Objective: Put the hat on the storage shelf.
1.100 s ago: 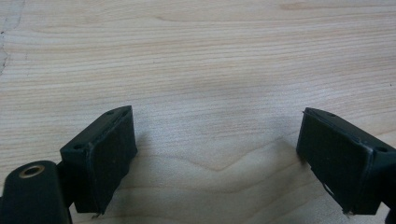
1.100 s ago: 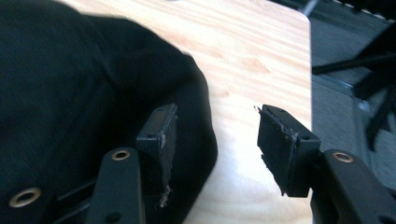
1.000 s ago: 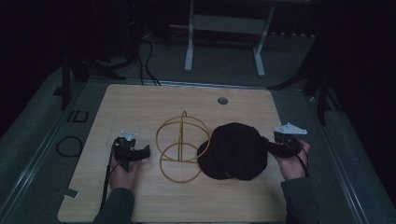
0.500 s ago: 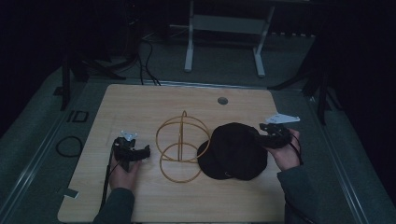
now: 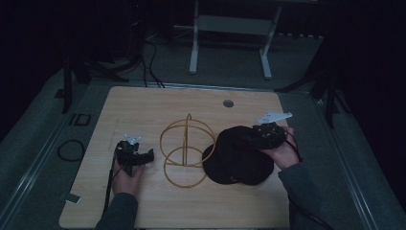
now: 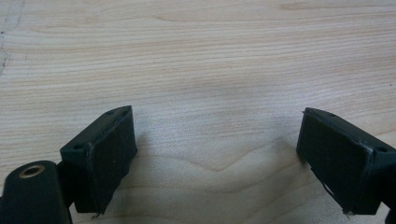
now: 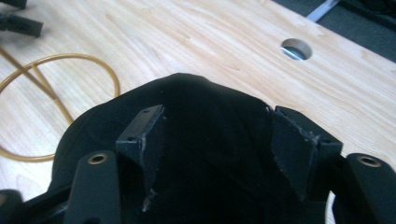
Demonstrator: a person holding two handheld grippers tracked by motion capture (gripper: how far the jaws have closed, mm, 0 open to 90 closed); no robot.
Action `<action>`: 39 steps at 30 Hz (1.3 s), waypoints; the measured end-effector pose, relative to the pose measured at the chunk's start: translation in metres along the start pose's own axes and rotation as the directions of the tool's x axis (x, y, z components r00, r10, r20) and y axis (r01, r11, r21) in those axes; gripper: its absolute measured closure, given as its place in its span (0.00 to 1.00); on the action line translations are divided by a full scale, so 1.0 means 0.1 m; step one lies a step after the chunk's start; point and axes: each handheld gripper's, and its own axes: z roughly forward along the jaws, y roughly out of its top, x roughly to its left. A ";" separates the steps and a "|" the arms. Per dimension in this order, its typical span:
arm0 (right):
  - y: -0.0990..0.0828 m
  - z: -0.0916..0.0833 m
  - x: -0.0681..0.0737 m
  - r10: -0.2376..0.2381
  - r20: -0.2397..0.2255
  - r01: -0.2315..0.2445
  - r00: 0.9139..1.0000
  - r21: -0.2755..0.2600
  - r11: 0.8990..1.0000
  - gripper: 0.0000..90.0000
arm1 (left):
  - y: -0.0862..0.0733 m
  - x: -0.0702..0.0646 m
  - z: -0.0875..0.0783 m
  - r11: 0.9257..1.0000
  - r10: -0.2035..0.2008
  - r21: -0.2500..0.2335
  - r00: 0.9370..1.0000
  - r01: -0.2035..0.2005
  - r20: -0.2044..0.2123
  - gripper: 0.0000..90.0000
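Room: dim, a white stand is seen behind the wooden tabletop (image 5: 143, 105).
Black hat (image 5: 239, 155): it lies on the right half of the tabletop, touching the gold wire frame (image 5: 186, 148), probably kept beside it to be put on it.
Right tool (image 5: 258, 139): it is held over the hat's far side; its jaws have just been opening and stand wide apart, with cloth under them but not pinched.
Left tool (image 5: 148, 155): it is rested near the frame, wide open and empty, likely kept waiting.
Right tool view: the cable hole (image 7: 296, 48) and the hat's crown (image 7: 196, 135) between the jaws are shown closely.
High view: both hands and the whole frame are shown together.
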 end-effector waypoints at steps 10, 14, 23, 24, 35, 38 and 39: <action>0.07 0.18 0.14 -0.051 -0.073 0.055 0.996 0.061 0.997 0.29 | 0.00 0.00 0.00 1.000 0.000 0.000 1.000 0.000 0.000 0.13; 0.10 0.28 0.19 -0.078 -0.095 0.086 0.992 0.092 0.992 0.25 | 0.00 0.00 0.00 1.000 0.002 0.000 1.000 -0.002 0.000 0.13; 0.10 0.42 0.25 -0.110 -0.132 0.131 0.985 0.162 0.978 0.20 | 0.00 0.00 0.00 1.000 0.000 0.000 1.000 0.000 0.000 0.13; 0.09 0.43 0.26 -0.115 -0.130 0.136 0.985 0.167 0.976 0.20 | 0.00 0.00 0.00 1.000 0.000 0.000 1.000 0.000 0.000 0.13; 0.05 0.44 0.26 -0.186 -0.102 0.205 0.977 0.229 0.952 0.43 | 0.00 0.00 0.00 1.000 0.000 0.000 1.000 0.000 0.000 0.13; 0.03 0.41 0.25 -0.211 -0.103 0.230 0.972 0.234 0.945 0.60 | 0.00 0.00 0.00 1.000 0.000 0.000 1.000 0.000 0.000 0.13; 0.03 0.40 0.25 -0.216 -0.102 0.234 0.971 0.238 0.943 0.65 | 0.00 0.00 0.00 1.000 -0.002 -0.001 1.000 0.002 0.000 0.13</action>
